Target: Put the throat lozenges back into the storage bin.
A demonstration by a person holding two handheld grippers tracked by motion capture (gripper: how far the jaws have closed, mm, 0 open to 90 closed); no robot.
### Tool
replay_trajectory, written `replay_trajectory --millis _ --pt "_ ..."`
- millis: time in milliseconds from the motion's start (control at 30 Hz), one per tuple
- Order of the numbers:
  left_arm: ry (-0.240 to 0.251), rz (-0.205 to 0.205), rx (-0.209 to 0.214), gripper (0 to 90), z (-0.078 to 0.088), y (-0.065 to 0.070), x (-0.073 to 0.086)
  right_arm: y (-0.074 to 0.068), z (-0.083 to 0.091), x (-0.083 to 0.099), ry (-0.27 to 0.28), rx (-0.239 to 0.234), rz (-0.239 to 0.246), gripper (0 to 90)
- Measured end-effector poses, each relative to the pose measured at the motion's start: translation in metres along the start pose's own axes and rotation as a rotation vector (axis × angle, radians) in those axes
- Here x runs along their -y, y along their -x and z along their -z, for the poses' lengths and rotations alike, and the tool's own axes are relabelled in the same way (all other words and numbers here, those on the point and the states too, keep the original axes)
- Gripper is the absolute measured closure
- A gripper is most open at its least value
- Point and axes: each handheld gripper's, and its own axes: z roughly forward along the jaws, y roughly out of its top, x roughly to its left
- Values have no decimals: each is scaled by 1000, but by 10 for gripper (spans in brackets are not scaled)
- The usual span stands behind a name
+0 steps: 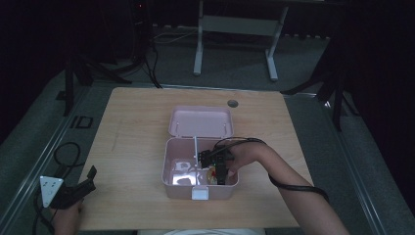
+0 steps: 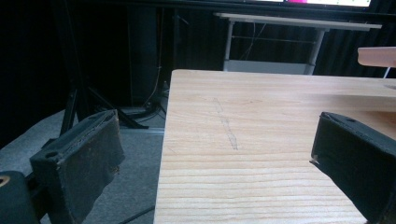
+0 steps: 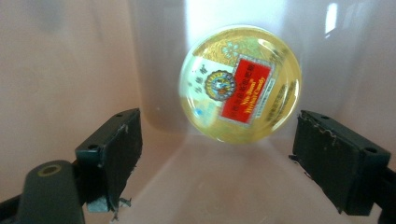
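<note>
A wooden table (image 1: 137,132) is seen in a dark room, grey floor around it and a white frame (image 1: 235,24) standing beyond its far edge. Nearest the person, at the table's front left corner, the left claw (image 1: 87,180) is held with its jaws spread wide over bare wood and the table edge, nothing between them. A pink box (image 1: 172,182) stands well to that claw's right, lid (image 1: 200,121) thrown back towards the far side, a white latch (image 1: 199,194) on its front wall. The right claw (image 1: 221,172) is lowered into the box's right compartment, just right of the divider (image 1: 195,147). Its jaws are spread wide and grip nothing. In the right gripper view, a round yellow tin (image 3: 240,83) with a red label is seen just ahead of them, between the two pads and touching neither, against the translucent wall. Beyond the lid a small grey hole (image 1: 232,103) is set in the tabletop.
</note>
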Motion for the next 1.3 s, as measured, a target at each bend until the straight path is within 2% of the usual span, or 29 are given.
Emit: replay_trajectory --millis 333,400,433,533,767,1000,1300 --pt "1 5 -2 24 0 0 0 -9 45 13 112 46 -2 156" --pt "0 2 -2 24 0 0 0 -9 50 15 128 47 0 152" --pt "1 3 -3 24 0 0 0 -11 59 22 155 57 0 122" --pt "2 4 -4 24 0 0 0 -14 71 33 190 73 1 115" --pt "1 3 -6 24 0 0 0 -14 91 65 279 117 -40 115" --pt "1 1 -6 24 0 0 0 -12 92 99 317 138 -94 115" --pt "1 1 -6 25 0 0 0 -3 63 135 351 151 -169 115"
